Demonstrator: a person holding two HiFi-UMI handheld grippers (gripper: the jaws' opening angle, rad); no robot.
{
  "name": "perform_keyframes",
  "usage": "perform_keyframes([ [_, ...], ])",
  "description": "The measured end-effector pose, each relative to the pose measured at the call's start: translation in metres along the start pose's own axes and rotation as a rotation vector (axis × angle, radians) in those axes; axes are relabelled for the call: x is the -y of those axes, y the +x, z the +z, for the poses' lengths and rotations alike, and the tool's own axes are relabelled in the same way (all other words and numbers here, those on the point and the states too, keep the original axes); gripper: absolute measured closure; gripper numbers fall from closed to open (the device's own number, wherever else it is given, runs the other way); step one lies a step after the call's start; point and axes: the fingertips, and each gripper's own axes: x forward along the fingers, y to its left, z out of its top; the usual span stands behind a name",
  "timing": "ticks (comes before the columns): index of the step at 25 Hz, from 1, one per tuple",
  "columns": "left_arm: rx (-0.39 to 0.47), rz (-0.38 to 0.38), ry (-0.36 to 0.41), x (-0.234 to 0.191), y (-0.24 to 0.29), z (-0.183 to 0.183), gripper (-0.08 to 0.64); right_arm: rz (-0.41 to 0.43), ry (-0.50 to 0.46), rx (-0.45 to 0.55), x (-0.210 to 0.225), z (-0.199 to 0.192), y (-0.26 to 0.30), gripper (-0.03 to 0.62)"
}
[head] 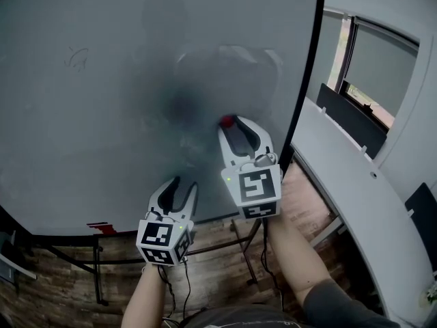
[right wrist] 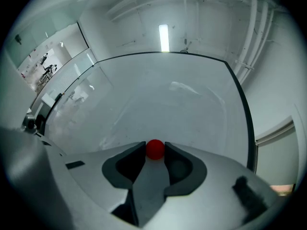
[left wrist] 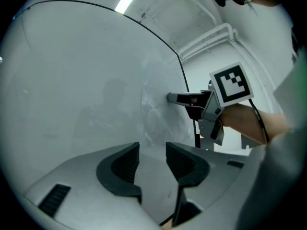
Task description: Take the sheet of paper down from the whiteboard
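Red and round, the magnet (head: 225, 121) sat between the tips of the right gripper (right wrist: 154, 146), which appeared to pinch it against the whiteboard (head: 102, 115). The sheet of paper (left wrist: 159, 109) showed only faintly, flat on the board under it. Lower down, the left gripper (left wrist: 152, 147) held its jaws wide apart, empty.

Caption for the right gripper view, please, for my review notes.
Right gripper pinching a red magnet on the whiteboard, with a ceiling light above.
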Motion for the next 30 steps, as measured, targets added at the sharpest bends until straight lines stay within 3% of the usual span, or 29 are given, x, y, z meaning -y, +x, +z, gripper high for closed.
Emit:
perform_keyframes([
  [9, 0.02, 0.012, 0.013, 0.002, 0.024, 0.007, 0.39, 0.001, 0.012, 0.019, 0.002, 0.0, -0.001, 0.46],
  [14, 0.03, 0.037, -0.033, -0.002, 0.026, 0.009, 0.391, 0.011, 0.009, 0.02, 0.003, 0.001, 0.0, 0.46],
  [28, 0.037, 0.023, -0.058, 0.005, 0.033, 0.012, 0.396, 0.035, 0.036, 0.067, 0.001, 0.003, 0.001, 0.462],
  [30, 0.031, 0.025, -0.049, 0.009, 0.037, 0.013, 0.425, 0.035, 0.029, 0.067, 0.002, 0.004, 0.0, 0.462],
])
